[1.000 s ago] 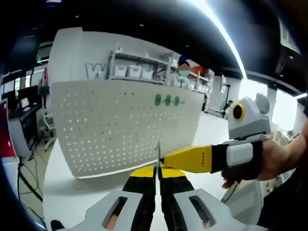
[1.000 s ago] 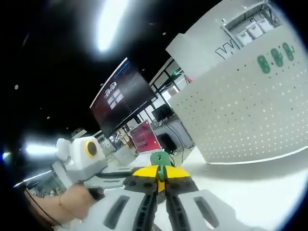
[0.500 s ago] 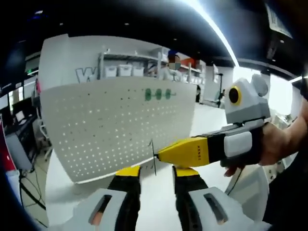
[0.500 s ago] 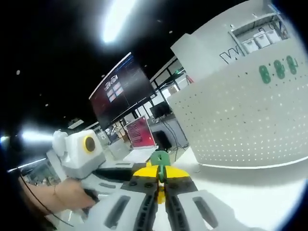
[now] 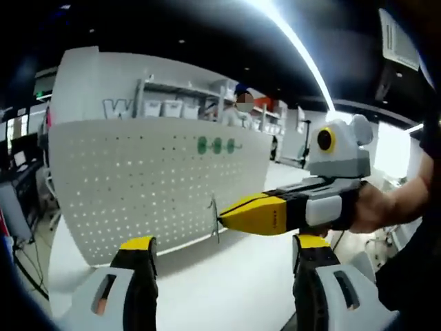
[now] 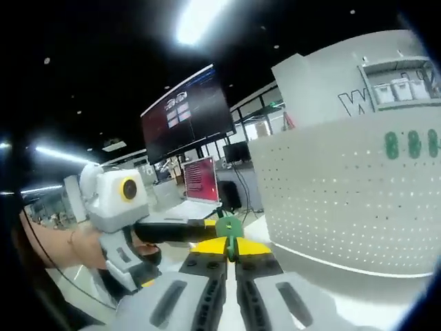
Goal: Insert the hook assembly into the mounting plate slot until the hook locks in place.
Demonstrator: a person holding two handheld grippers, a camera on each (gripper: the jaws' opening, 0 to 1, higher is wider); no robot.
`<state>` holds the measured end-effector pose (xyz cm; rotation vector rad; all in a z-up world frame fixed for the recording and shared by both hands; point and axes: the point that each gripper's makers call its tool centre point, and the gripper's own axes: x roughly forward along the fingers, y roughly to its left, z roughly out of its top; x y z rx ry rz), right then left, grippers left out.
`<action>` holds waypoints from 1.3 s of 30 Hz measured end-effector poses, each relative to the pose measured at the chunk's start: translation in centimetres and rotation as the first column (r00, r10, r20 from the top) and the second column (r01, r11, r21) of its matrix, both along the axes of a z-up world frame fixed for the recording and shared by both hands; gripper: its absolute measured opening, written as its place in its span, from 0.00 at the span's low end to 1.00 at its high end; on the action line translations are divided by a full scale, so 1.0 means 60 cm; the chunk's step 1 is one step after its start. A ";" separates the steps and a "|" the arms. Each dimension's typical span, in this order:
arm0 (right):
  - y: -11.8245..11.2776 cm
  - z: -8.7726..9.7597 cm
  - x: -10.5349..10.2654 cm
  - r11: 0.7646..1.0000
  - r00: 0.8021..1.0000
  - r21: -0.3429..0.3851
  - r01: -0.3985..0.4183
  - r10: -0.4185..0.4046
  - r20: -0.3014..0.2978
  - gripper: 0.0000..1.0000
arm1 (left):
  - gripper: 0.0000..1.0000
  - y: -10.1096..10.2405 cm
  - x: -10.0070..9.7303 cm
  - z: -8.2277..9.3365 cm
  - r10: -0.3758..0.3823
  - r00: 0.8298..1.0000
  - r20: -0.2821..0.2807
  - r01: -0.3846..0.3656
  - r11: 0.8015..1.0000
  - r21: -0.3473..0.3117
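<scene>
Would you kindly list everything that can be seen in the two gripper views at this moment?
Pegboard panel: one, white, perforated, standing upright on the tabletop ahead of both grippers.
Green pieces: three, in a row near the pegboard's top edge.
Hook: one, thin metal with a green end, clamped in the right gripper in front of the pegboard.
Tabletop: one, white, under the pegboard.
Shelving with bins: one, white, behind the pegboard.
Wall screen: one, dark, in the background of the right gripper view.
Left gripper: yellow-tipped jaws spread wide, nothing between them.
Right gripper: yellow tip, shut on the hook.
Hand: holding the right gripper.
</scene>
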<state>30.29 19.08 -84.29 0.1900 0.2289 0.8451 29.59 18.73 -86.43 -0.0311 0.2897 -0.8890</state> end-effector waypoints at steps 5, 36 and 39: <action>-0.017 -0.001 0.009 0.999 0.999 -0.008 0.034 -0.033 0.024 0.00 | 0.94 -0.004 -0.003 -0.002 -0.002 1.000 -0.007 0.002 1.000 -0.028; -0.327 0.042 0.174 0.814 0.797 0.036 0.580 -0.576 0.178 0.00 | 1.00 0.021 0.027 -0.020 0.095 0.995 -0.019 -0.096 0.995 -0.037; -0.367 0.046 0.186 0.782 0.762 0.024 0.623 -0.614 0.205 0.00 | 1.00 0.027 0.032 -0.021 0.106 0.994 -0.019 -0.107 0.994 -0.033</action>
